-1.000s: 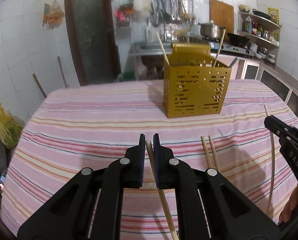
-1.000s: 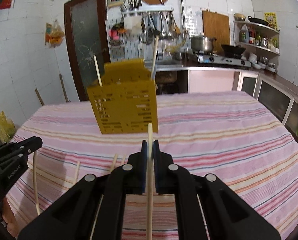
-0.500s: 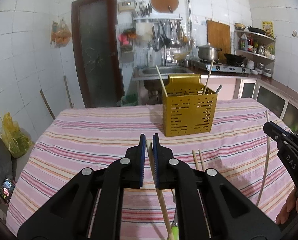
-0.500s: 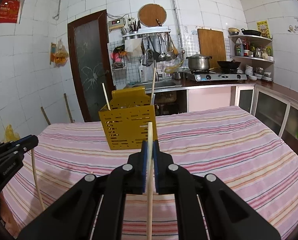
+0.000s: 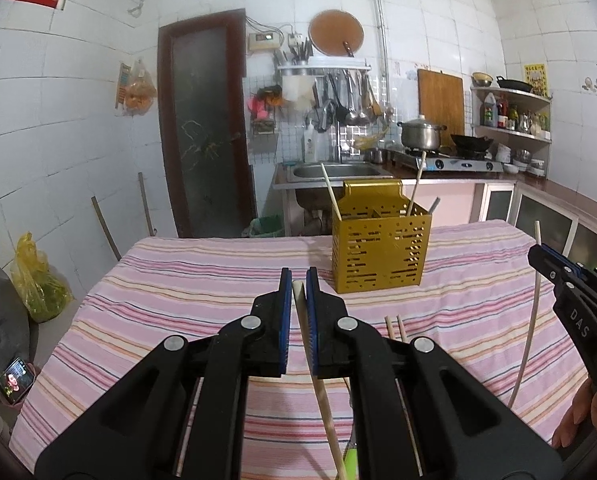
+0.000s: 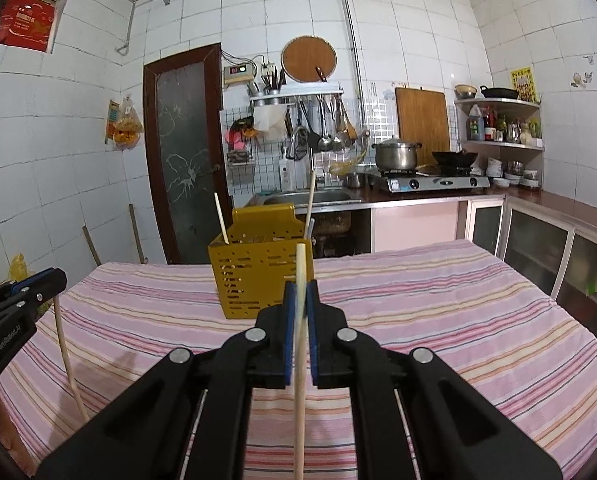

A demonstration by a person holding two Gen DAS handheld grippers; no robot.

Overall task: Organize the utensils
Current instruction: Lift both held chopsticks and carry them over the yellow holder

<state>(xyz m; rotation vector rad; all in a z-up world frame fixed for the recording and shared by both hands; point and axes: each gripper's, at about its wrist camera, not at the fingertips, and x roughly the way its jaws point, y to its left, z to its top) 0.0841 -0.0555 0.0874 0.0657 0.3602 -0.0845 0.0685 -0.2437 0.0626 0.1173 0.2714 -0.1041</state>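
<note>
Yellow holder: I saw the perforated utensil holder [image 5: 381, 254] standing upright on the striped tablecloth [image 5: 186, 292], toward the far edge, and I took it as my landmark.
Holder contents: two chopsticks leaned out of it, one at its left end [image 5: 331, 191], one nearer its right [image 5: 415, 184]; beside that one a grey handle showed, too small for me to name.
Left gripper: my left gripper [image 5: 296, 280] hung short of the holder and to its left, jaws pinching a wooden chopstick [image 5: 318, 380] whose blunt end poked up between the blue pads.
Right gripper: my right gripper [image 6: 299, 292] sat in front of the holder, jaws pressed on another chopstick [image 6: 299, 344] that stood nearly upright across the holder's front in the right wrist view.
Loose pair: two chopsticks [image 5: 396, 326] lay side by side on the cloth, on my side of the holder.
Person: fingertips [image 5: 574, 420] showed below the right gripper, well right of the holder.
</note>
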